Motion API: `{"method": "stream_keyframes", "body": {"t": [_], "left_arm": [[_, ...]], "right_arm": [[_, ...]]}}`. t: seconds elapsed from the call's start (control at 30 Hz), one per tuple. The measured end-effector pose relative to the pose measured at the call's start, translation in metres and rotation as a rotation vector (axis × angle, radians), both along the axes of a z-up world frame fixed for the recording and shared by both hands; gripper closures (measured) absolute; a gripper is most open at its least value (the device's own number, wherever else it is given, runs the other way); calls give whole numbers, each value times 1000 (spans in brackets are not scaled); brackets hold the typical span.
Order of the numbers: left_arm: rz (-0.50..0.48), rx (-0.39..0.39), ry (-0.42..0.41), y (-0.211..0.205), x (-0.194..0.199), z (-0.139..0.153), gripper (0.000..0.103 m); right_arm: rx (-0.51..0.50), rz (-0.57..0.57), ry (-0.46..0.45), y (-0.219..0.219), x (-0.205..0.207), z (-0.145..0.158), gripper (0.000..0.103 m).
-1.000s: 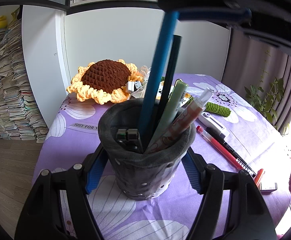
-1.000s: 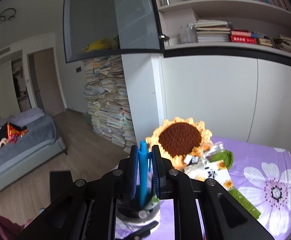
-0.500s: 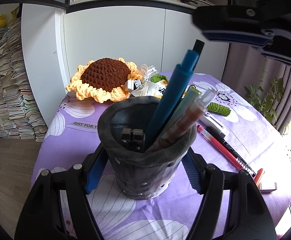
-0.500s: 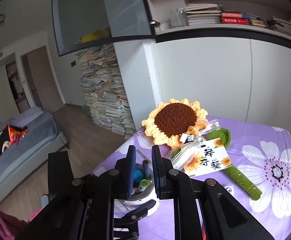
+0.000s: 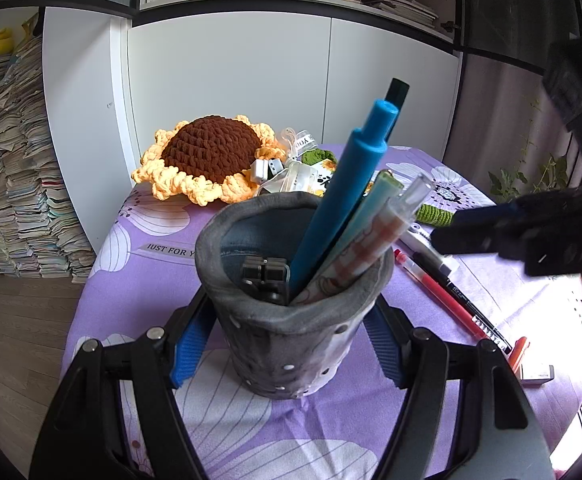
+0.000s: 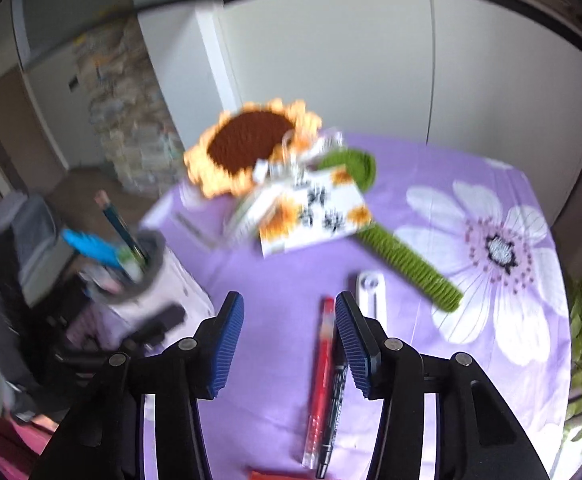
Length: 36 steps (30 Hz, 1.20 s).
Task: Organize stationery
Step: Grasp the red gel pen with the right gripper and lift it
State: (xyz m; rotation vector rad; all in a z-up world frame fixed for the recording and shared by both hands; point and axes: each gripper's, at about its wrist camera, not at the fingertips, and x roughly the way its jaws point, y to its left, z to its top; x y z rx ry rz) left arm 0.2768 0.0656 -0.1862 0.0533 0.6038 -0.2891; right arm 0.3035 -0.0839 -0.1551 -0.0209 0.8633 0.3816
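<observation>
My left gripper (image 5: 287,332) is shut on a grey felt pen holder (image 5: 291,320) that stands on the purple floral tablecloth (image 5: 139,280). In the holder are a blue pen (image 5: 347,196), a dark pen, a pale green pen and a patterned pen. My right gripper (image 6: 289,344) is open and empty, above a red pen (image 6: 323,364) and a black pen (image 6: 337,400) that lie on the cloth. These two pens also show in the left wrist view (image 5: 443,296), right of the holder. The right wrist view is blurred.
A crochet sunflower (image 5: 211,160) with a green stem (image 6: 407,264) and a card (image 6: 311,212) lies at the back. A white eraser-like item (image 6: 371,292) and an orange item (image 5: 517,354) lie near the pens. Book stacks (image 5: 15,184) stand on the left.
My right gripper let go of the blue pen into the holder, opened, and swung right and down over the red and black pens. The left gripper kept its hold.
</observation>
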Motion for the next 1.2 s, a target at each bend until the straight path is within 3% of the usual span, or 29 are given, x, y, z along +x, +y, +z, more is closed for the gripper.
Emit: {"method": "stream_keyframes", "body": {"t": [0.17,0.57,0.63,0.73,0.83,1.0,1.2], "left_arm": [[0,-1,6,0,-1,0,32],[0,0,7,0,0,0,32],[0,0,7,0,0,0,32],[0,0,8,0,-1,0,32],[1,0,8,0,0,0,32],[0,-1,9,0,0,0,32],[1,-1,12,0,1,-2,32]], "right_arm": [[-57,30,66,10,16,-29,60],[-106,16,145,9,47,-52,61],[-103,24,165,9,50,-56,69],[-136,27,164,10,50,-59,92],[-126,39,176,10,48,-59,92],[-44,38,107,7,35,-36,92],[9,52,-60,8,-1,20,93]]}}
